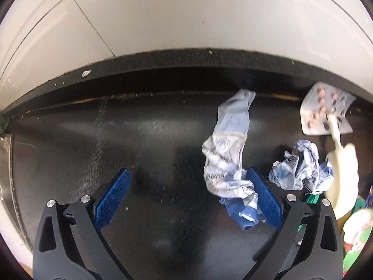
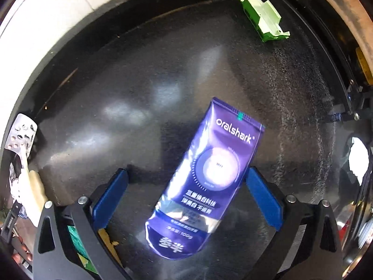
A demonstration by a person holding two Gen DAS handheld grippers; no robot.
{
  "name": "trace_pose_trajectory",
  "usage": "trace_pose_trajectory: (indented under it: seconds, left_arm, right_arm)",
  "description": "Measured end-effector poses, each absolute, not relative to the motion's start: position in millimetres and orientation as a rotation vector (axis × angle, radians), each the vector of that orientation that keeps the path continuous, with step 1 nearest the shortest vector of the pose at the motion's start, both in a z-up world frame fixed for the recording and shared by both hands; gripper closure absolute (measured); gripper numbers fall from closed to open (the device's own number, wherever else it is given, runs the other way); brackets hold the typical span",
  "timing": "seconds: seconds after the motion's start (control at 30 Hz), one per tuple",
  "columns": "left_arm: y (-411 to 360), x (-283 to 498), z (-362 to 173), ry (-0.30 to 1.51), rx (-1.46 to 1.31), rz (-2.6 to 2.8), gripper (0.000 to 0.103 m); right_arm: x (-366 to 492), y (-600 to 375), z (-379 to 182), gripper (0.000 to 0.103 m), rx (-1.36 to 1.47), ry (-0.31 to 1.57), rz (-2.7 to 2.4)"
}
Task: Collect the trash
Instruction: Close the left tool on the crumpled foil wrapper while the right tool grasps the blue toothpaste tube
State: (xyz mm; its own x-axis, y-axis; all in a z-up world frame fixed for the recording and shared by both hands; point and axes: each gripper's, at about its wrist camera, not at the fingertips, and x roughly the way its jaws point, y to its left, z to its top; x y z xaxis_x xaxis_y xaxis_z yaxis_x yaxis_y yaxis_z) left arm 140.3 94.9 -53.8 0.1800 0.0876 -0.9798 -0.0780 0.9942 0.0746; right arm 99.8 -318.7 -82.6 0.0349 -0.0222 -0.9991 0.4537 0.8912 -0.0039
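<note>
Purple toothpaste tube point(image 2: 207, 179) lies between open right gripper point(image 2: 187, 192) fingers.

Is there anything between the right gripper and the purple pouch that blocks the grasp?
Nothing visible does. The purple pouch already lies between the open fingers of the right gripper, on the black surface. The green plastic piece lies far beyond, well apart from it.

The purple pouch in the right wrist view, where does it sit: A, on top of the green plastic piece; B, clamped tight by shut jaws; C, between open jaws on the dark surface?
C: the purple pouch lies on the dark surface between the right gripper jaws, which stand wide apart.
</note>
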Motion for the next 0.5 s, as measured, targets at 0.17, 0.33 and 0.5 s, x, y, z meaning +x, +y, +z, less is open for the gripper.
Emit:
trace_pose_trajectory:
  seconds: [0.17,0.33,0.5]
  left_arm:
    - [112.9,158.0,-59.6,1.393,-0.034,0.099,0.005]
    - [118.1,152.8,-61.1,1.37,-0.045,0.087,0.005]
    - [126.4,141.1,-55.0,1.388,-0.065,0.098,0.008]
  right_arm:
    - [80.9,-299.2,-80.8,0.005,0.325,1.421,-0.37]
    - [66.3,-296.6,-80.9,0.005,0.308,1.408,-0.353]
    - [62.9,-293.2,-79.1,0.005,0.266,1.449,-0.289]
